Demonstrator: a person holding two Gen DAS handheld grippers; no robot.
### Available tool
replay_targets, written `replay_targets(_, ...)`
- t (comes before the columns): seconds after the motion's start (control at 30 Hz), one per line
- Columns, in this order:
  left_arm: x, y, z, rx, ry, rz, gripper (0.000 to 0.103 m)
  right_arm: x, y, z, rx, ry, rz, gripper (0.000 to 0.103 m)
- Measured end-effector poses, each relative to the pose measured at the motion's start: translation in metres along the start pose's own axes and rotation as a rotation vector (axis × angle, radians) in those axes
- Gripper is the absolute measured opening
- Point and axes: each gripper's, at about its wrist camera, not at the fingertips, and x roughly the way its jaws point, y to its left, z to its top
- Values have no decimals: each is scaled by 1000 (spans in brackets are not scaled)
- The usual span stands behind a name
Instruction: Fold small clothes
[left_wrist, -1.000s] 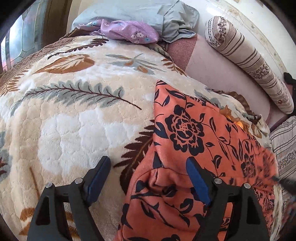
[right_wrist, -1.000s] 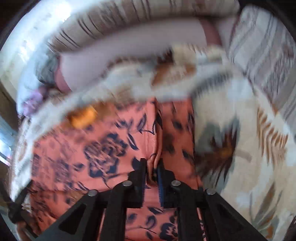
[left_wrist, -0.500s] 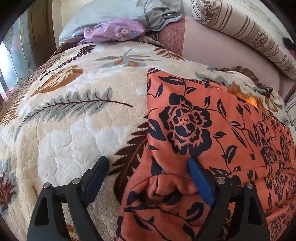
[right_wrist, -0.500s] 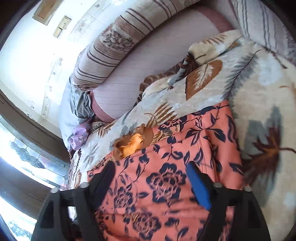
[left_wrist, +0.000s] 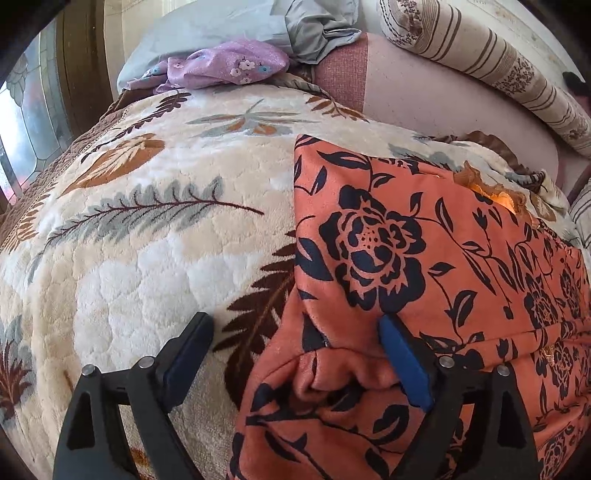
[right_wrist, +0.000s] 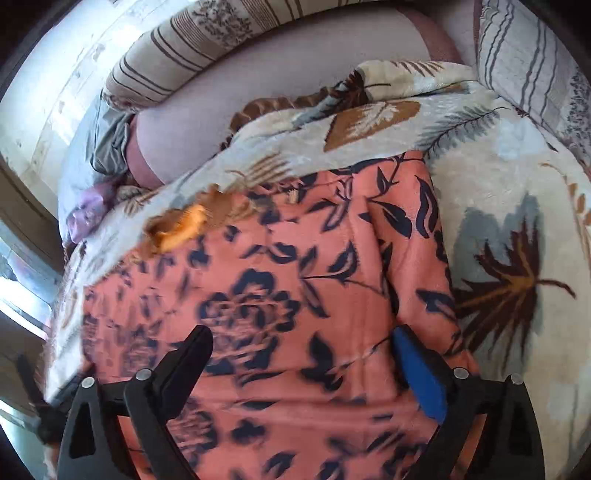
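Clothes are being folded on the bed, and right now it is one orange garment (left_wrist: 424, 258) with dark blue flowers on it. It lies spread on the fluffy leaf-print blanket (left_wrist: 147, 258), with its left edge straight and a bunched, puffy bit at the near corner.

I think one fold is done and the next one has not started. The left hand-held gripper (left_wrist: 295, 354) is wide open and holds nothing. Its left finger is over the blanket and its right finger is over the cloth, so the bunched corner sits between them. The right hand-held gripper (right_wrist: 303, 362) is wide open too, with nothing in it, and hangs over the middle of the garment.

Next, I guess, each hand-held gripper has to come down and pinch an edge, then carry it over to the other side. The cloth looks soft and floppy, so a pinch may grab the blanket too, or catch only the top layer.

The left wrist view shows the puffy corner up close. It also shows a purple cloth (left_wrist: 229, 68) and a gray cloth (left_wrist: 314, 26) far off by the pillows, maybe waiting their turn. The right wrist view shows the right edge of the garment, where a long ridge runs down like a tucked-in flap. It shows the yellow frill (right_wrist: 181, 229) at the far edge better. That view is a bit blurry.
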Motion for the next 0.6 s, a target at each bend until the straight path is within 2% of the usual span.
replay_targets(0.07, 1, -2, 0, 5, -2, 9, 92, -23, 9, -6, 9, -31, 95, 99)
replay_targets(0.1, 0, -2, 0, 6, -3, 10, 92, -24, 10, -13, 0, -50, 113, 102)
replay_targets(0.13, 0, -2, 0, 4, -2, 9, 92, -18, 7, -23, -25, -27, 95, 103)
replay_targets(0.17, 0, -2, 0, 5, 0, 8, 92, 6, -2, -31, -34, 101, 31, 102)
replay_targets(0.2, 0, -3, 1, 10, 4, 16, 92, 9, -3, -36, -68, 121, 27, 101)
replay_targets(0.23, -1, -3, 2, 9, 9, 17, 92, -7, 4, -37, -100, 74, 10, 101)
replay_targets(0.27, -2, -1, 3, 4, 20, 8, 92, -24, 9, -36, -77, 89, -17, 101)
replay_targets(0.3, -5, 2, 4, 3, 37, 3, 92, -39, 11, -36, -45, 102, 16, 101)
replay_targets(0.33, -12, 4, 4, 9, 55, 13, 92, -61, 10, -39, -31, 85, 84, 101)
replay_targets(0.37, -22, 7, 1, 7, 63, 16, 92, -84, 7, -46, -33, 57, 113, 101)
replay_targets(0.43, -57, 18, -17, -17, 54, -57, 92, -124, -10, -68, -33, 30, 115, 102)
replay_targets(0.5, -98, 34, -49, -24, 40, -149, 92, -140, -41, -87, -19, 62, 135, 102)
replay_targets(0.57, -130, 52, -85, -31, 46, -173, 92, -150, -88, -117, 72, 121, 106, 102)
replay_targets(0.6, -143, 61, -105, -43, 54, -173, 92, -156, -111, -136, 130, 149, 130, 102)
